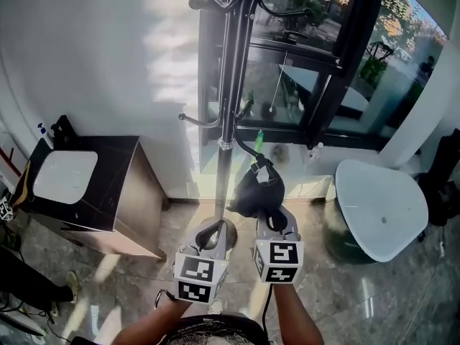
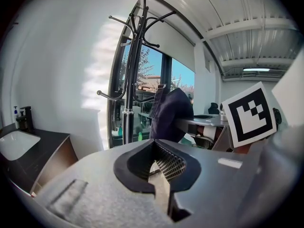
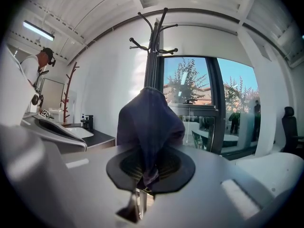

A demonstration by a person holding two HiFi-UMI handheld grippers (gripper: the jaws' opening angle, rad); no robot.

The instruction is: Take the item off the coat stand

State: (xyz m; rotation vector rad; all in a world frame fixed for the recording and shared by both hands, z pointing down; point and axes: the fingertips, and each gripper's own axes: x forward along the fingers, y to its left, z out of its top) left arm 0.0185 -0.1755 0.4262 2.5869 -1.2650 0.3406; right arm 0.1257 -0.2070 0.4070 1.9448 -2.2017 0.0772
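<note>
Navy cap (image 1: 260, 189), black coat stand (image 1: 231, 85), white basin (image 1: 65, 176), black cabinet (image 1: 118, 192).

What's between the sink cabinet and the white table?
Head view: the coat stand pole and the dark cap, pinched in the right gripper.
</note>
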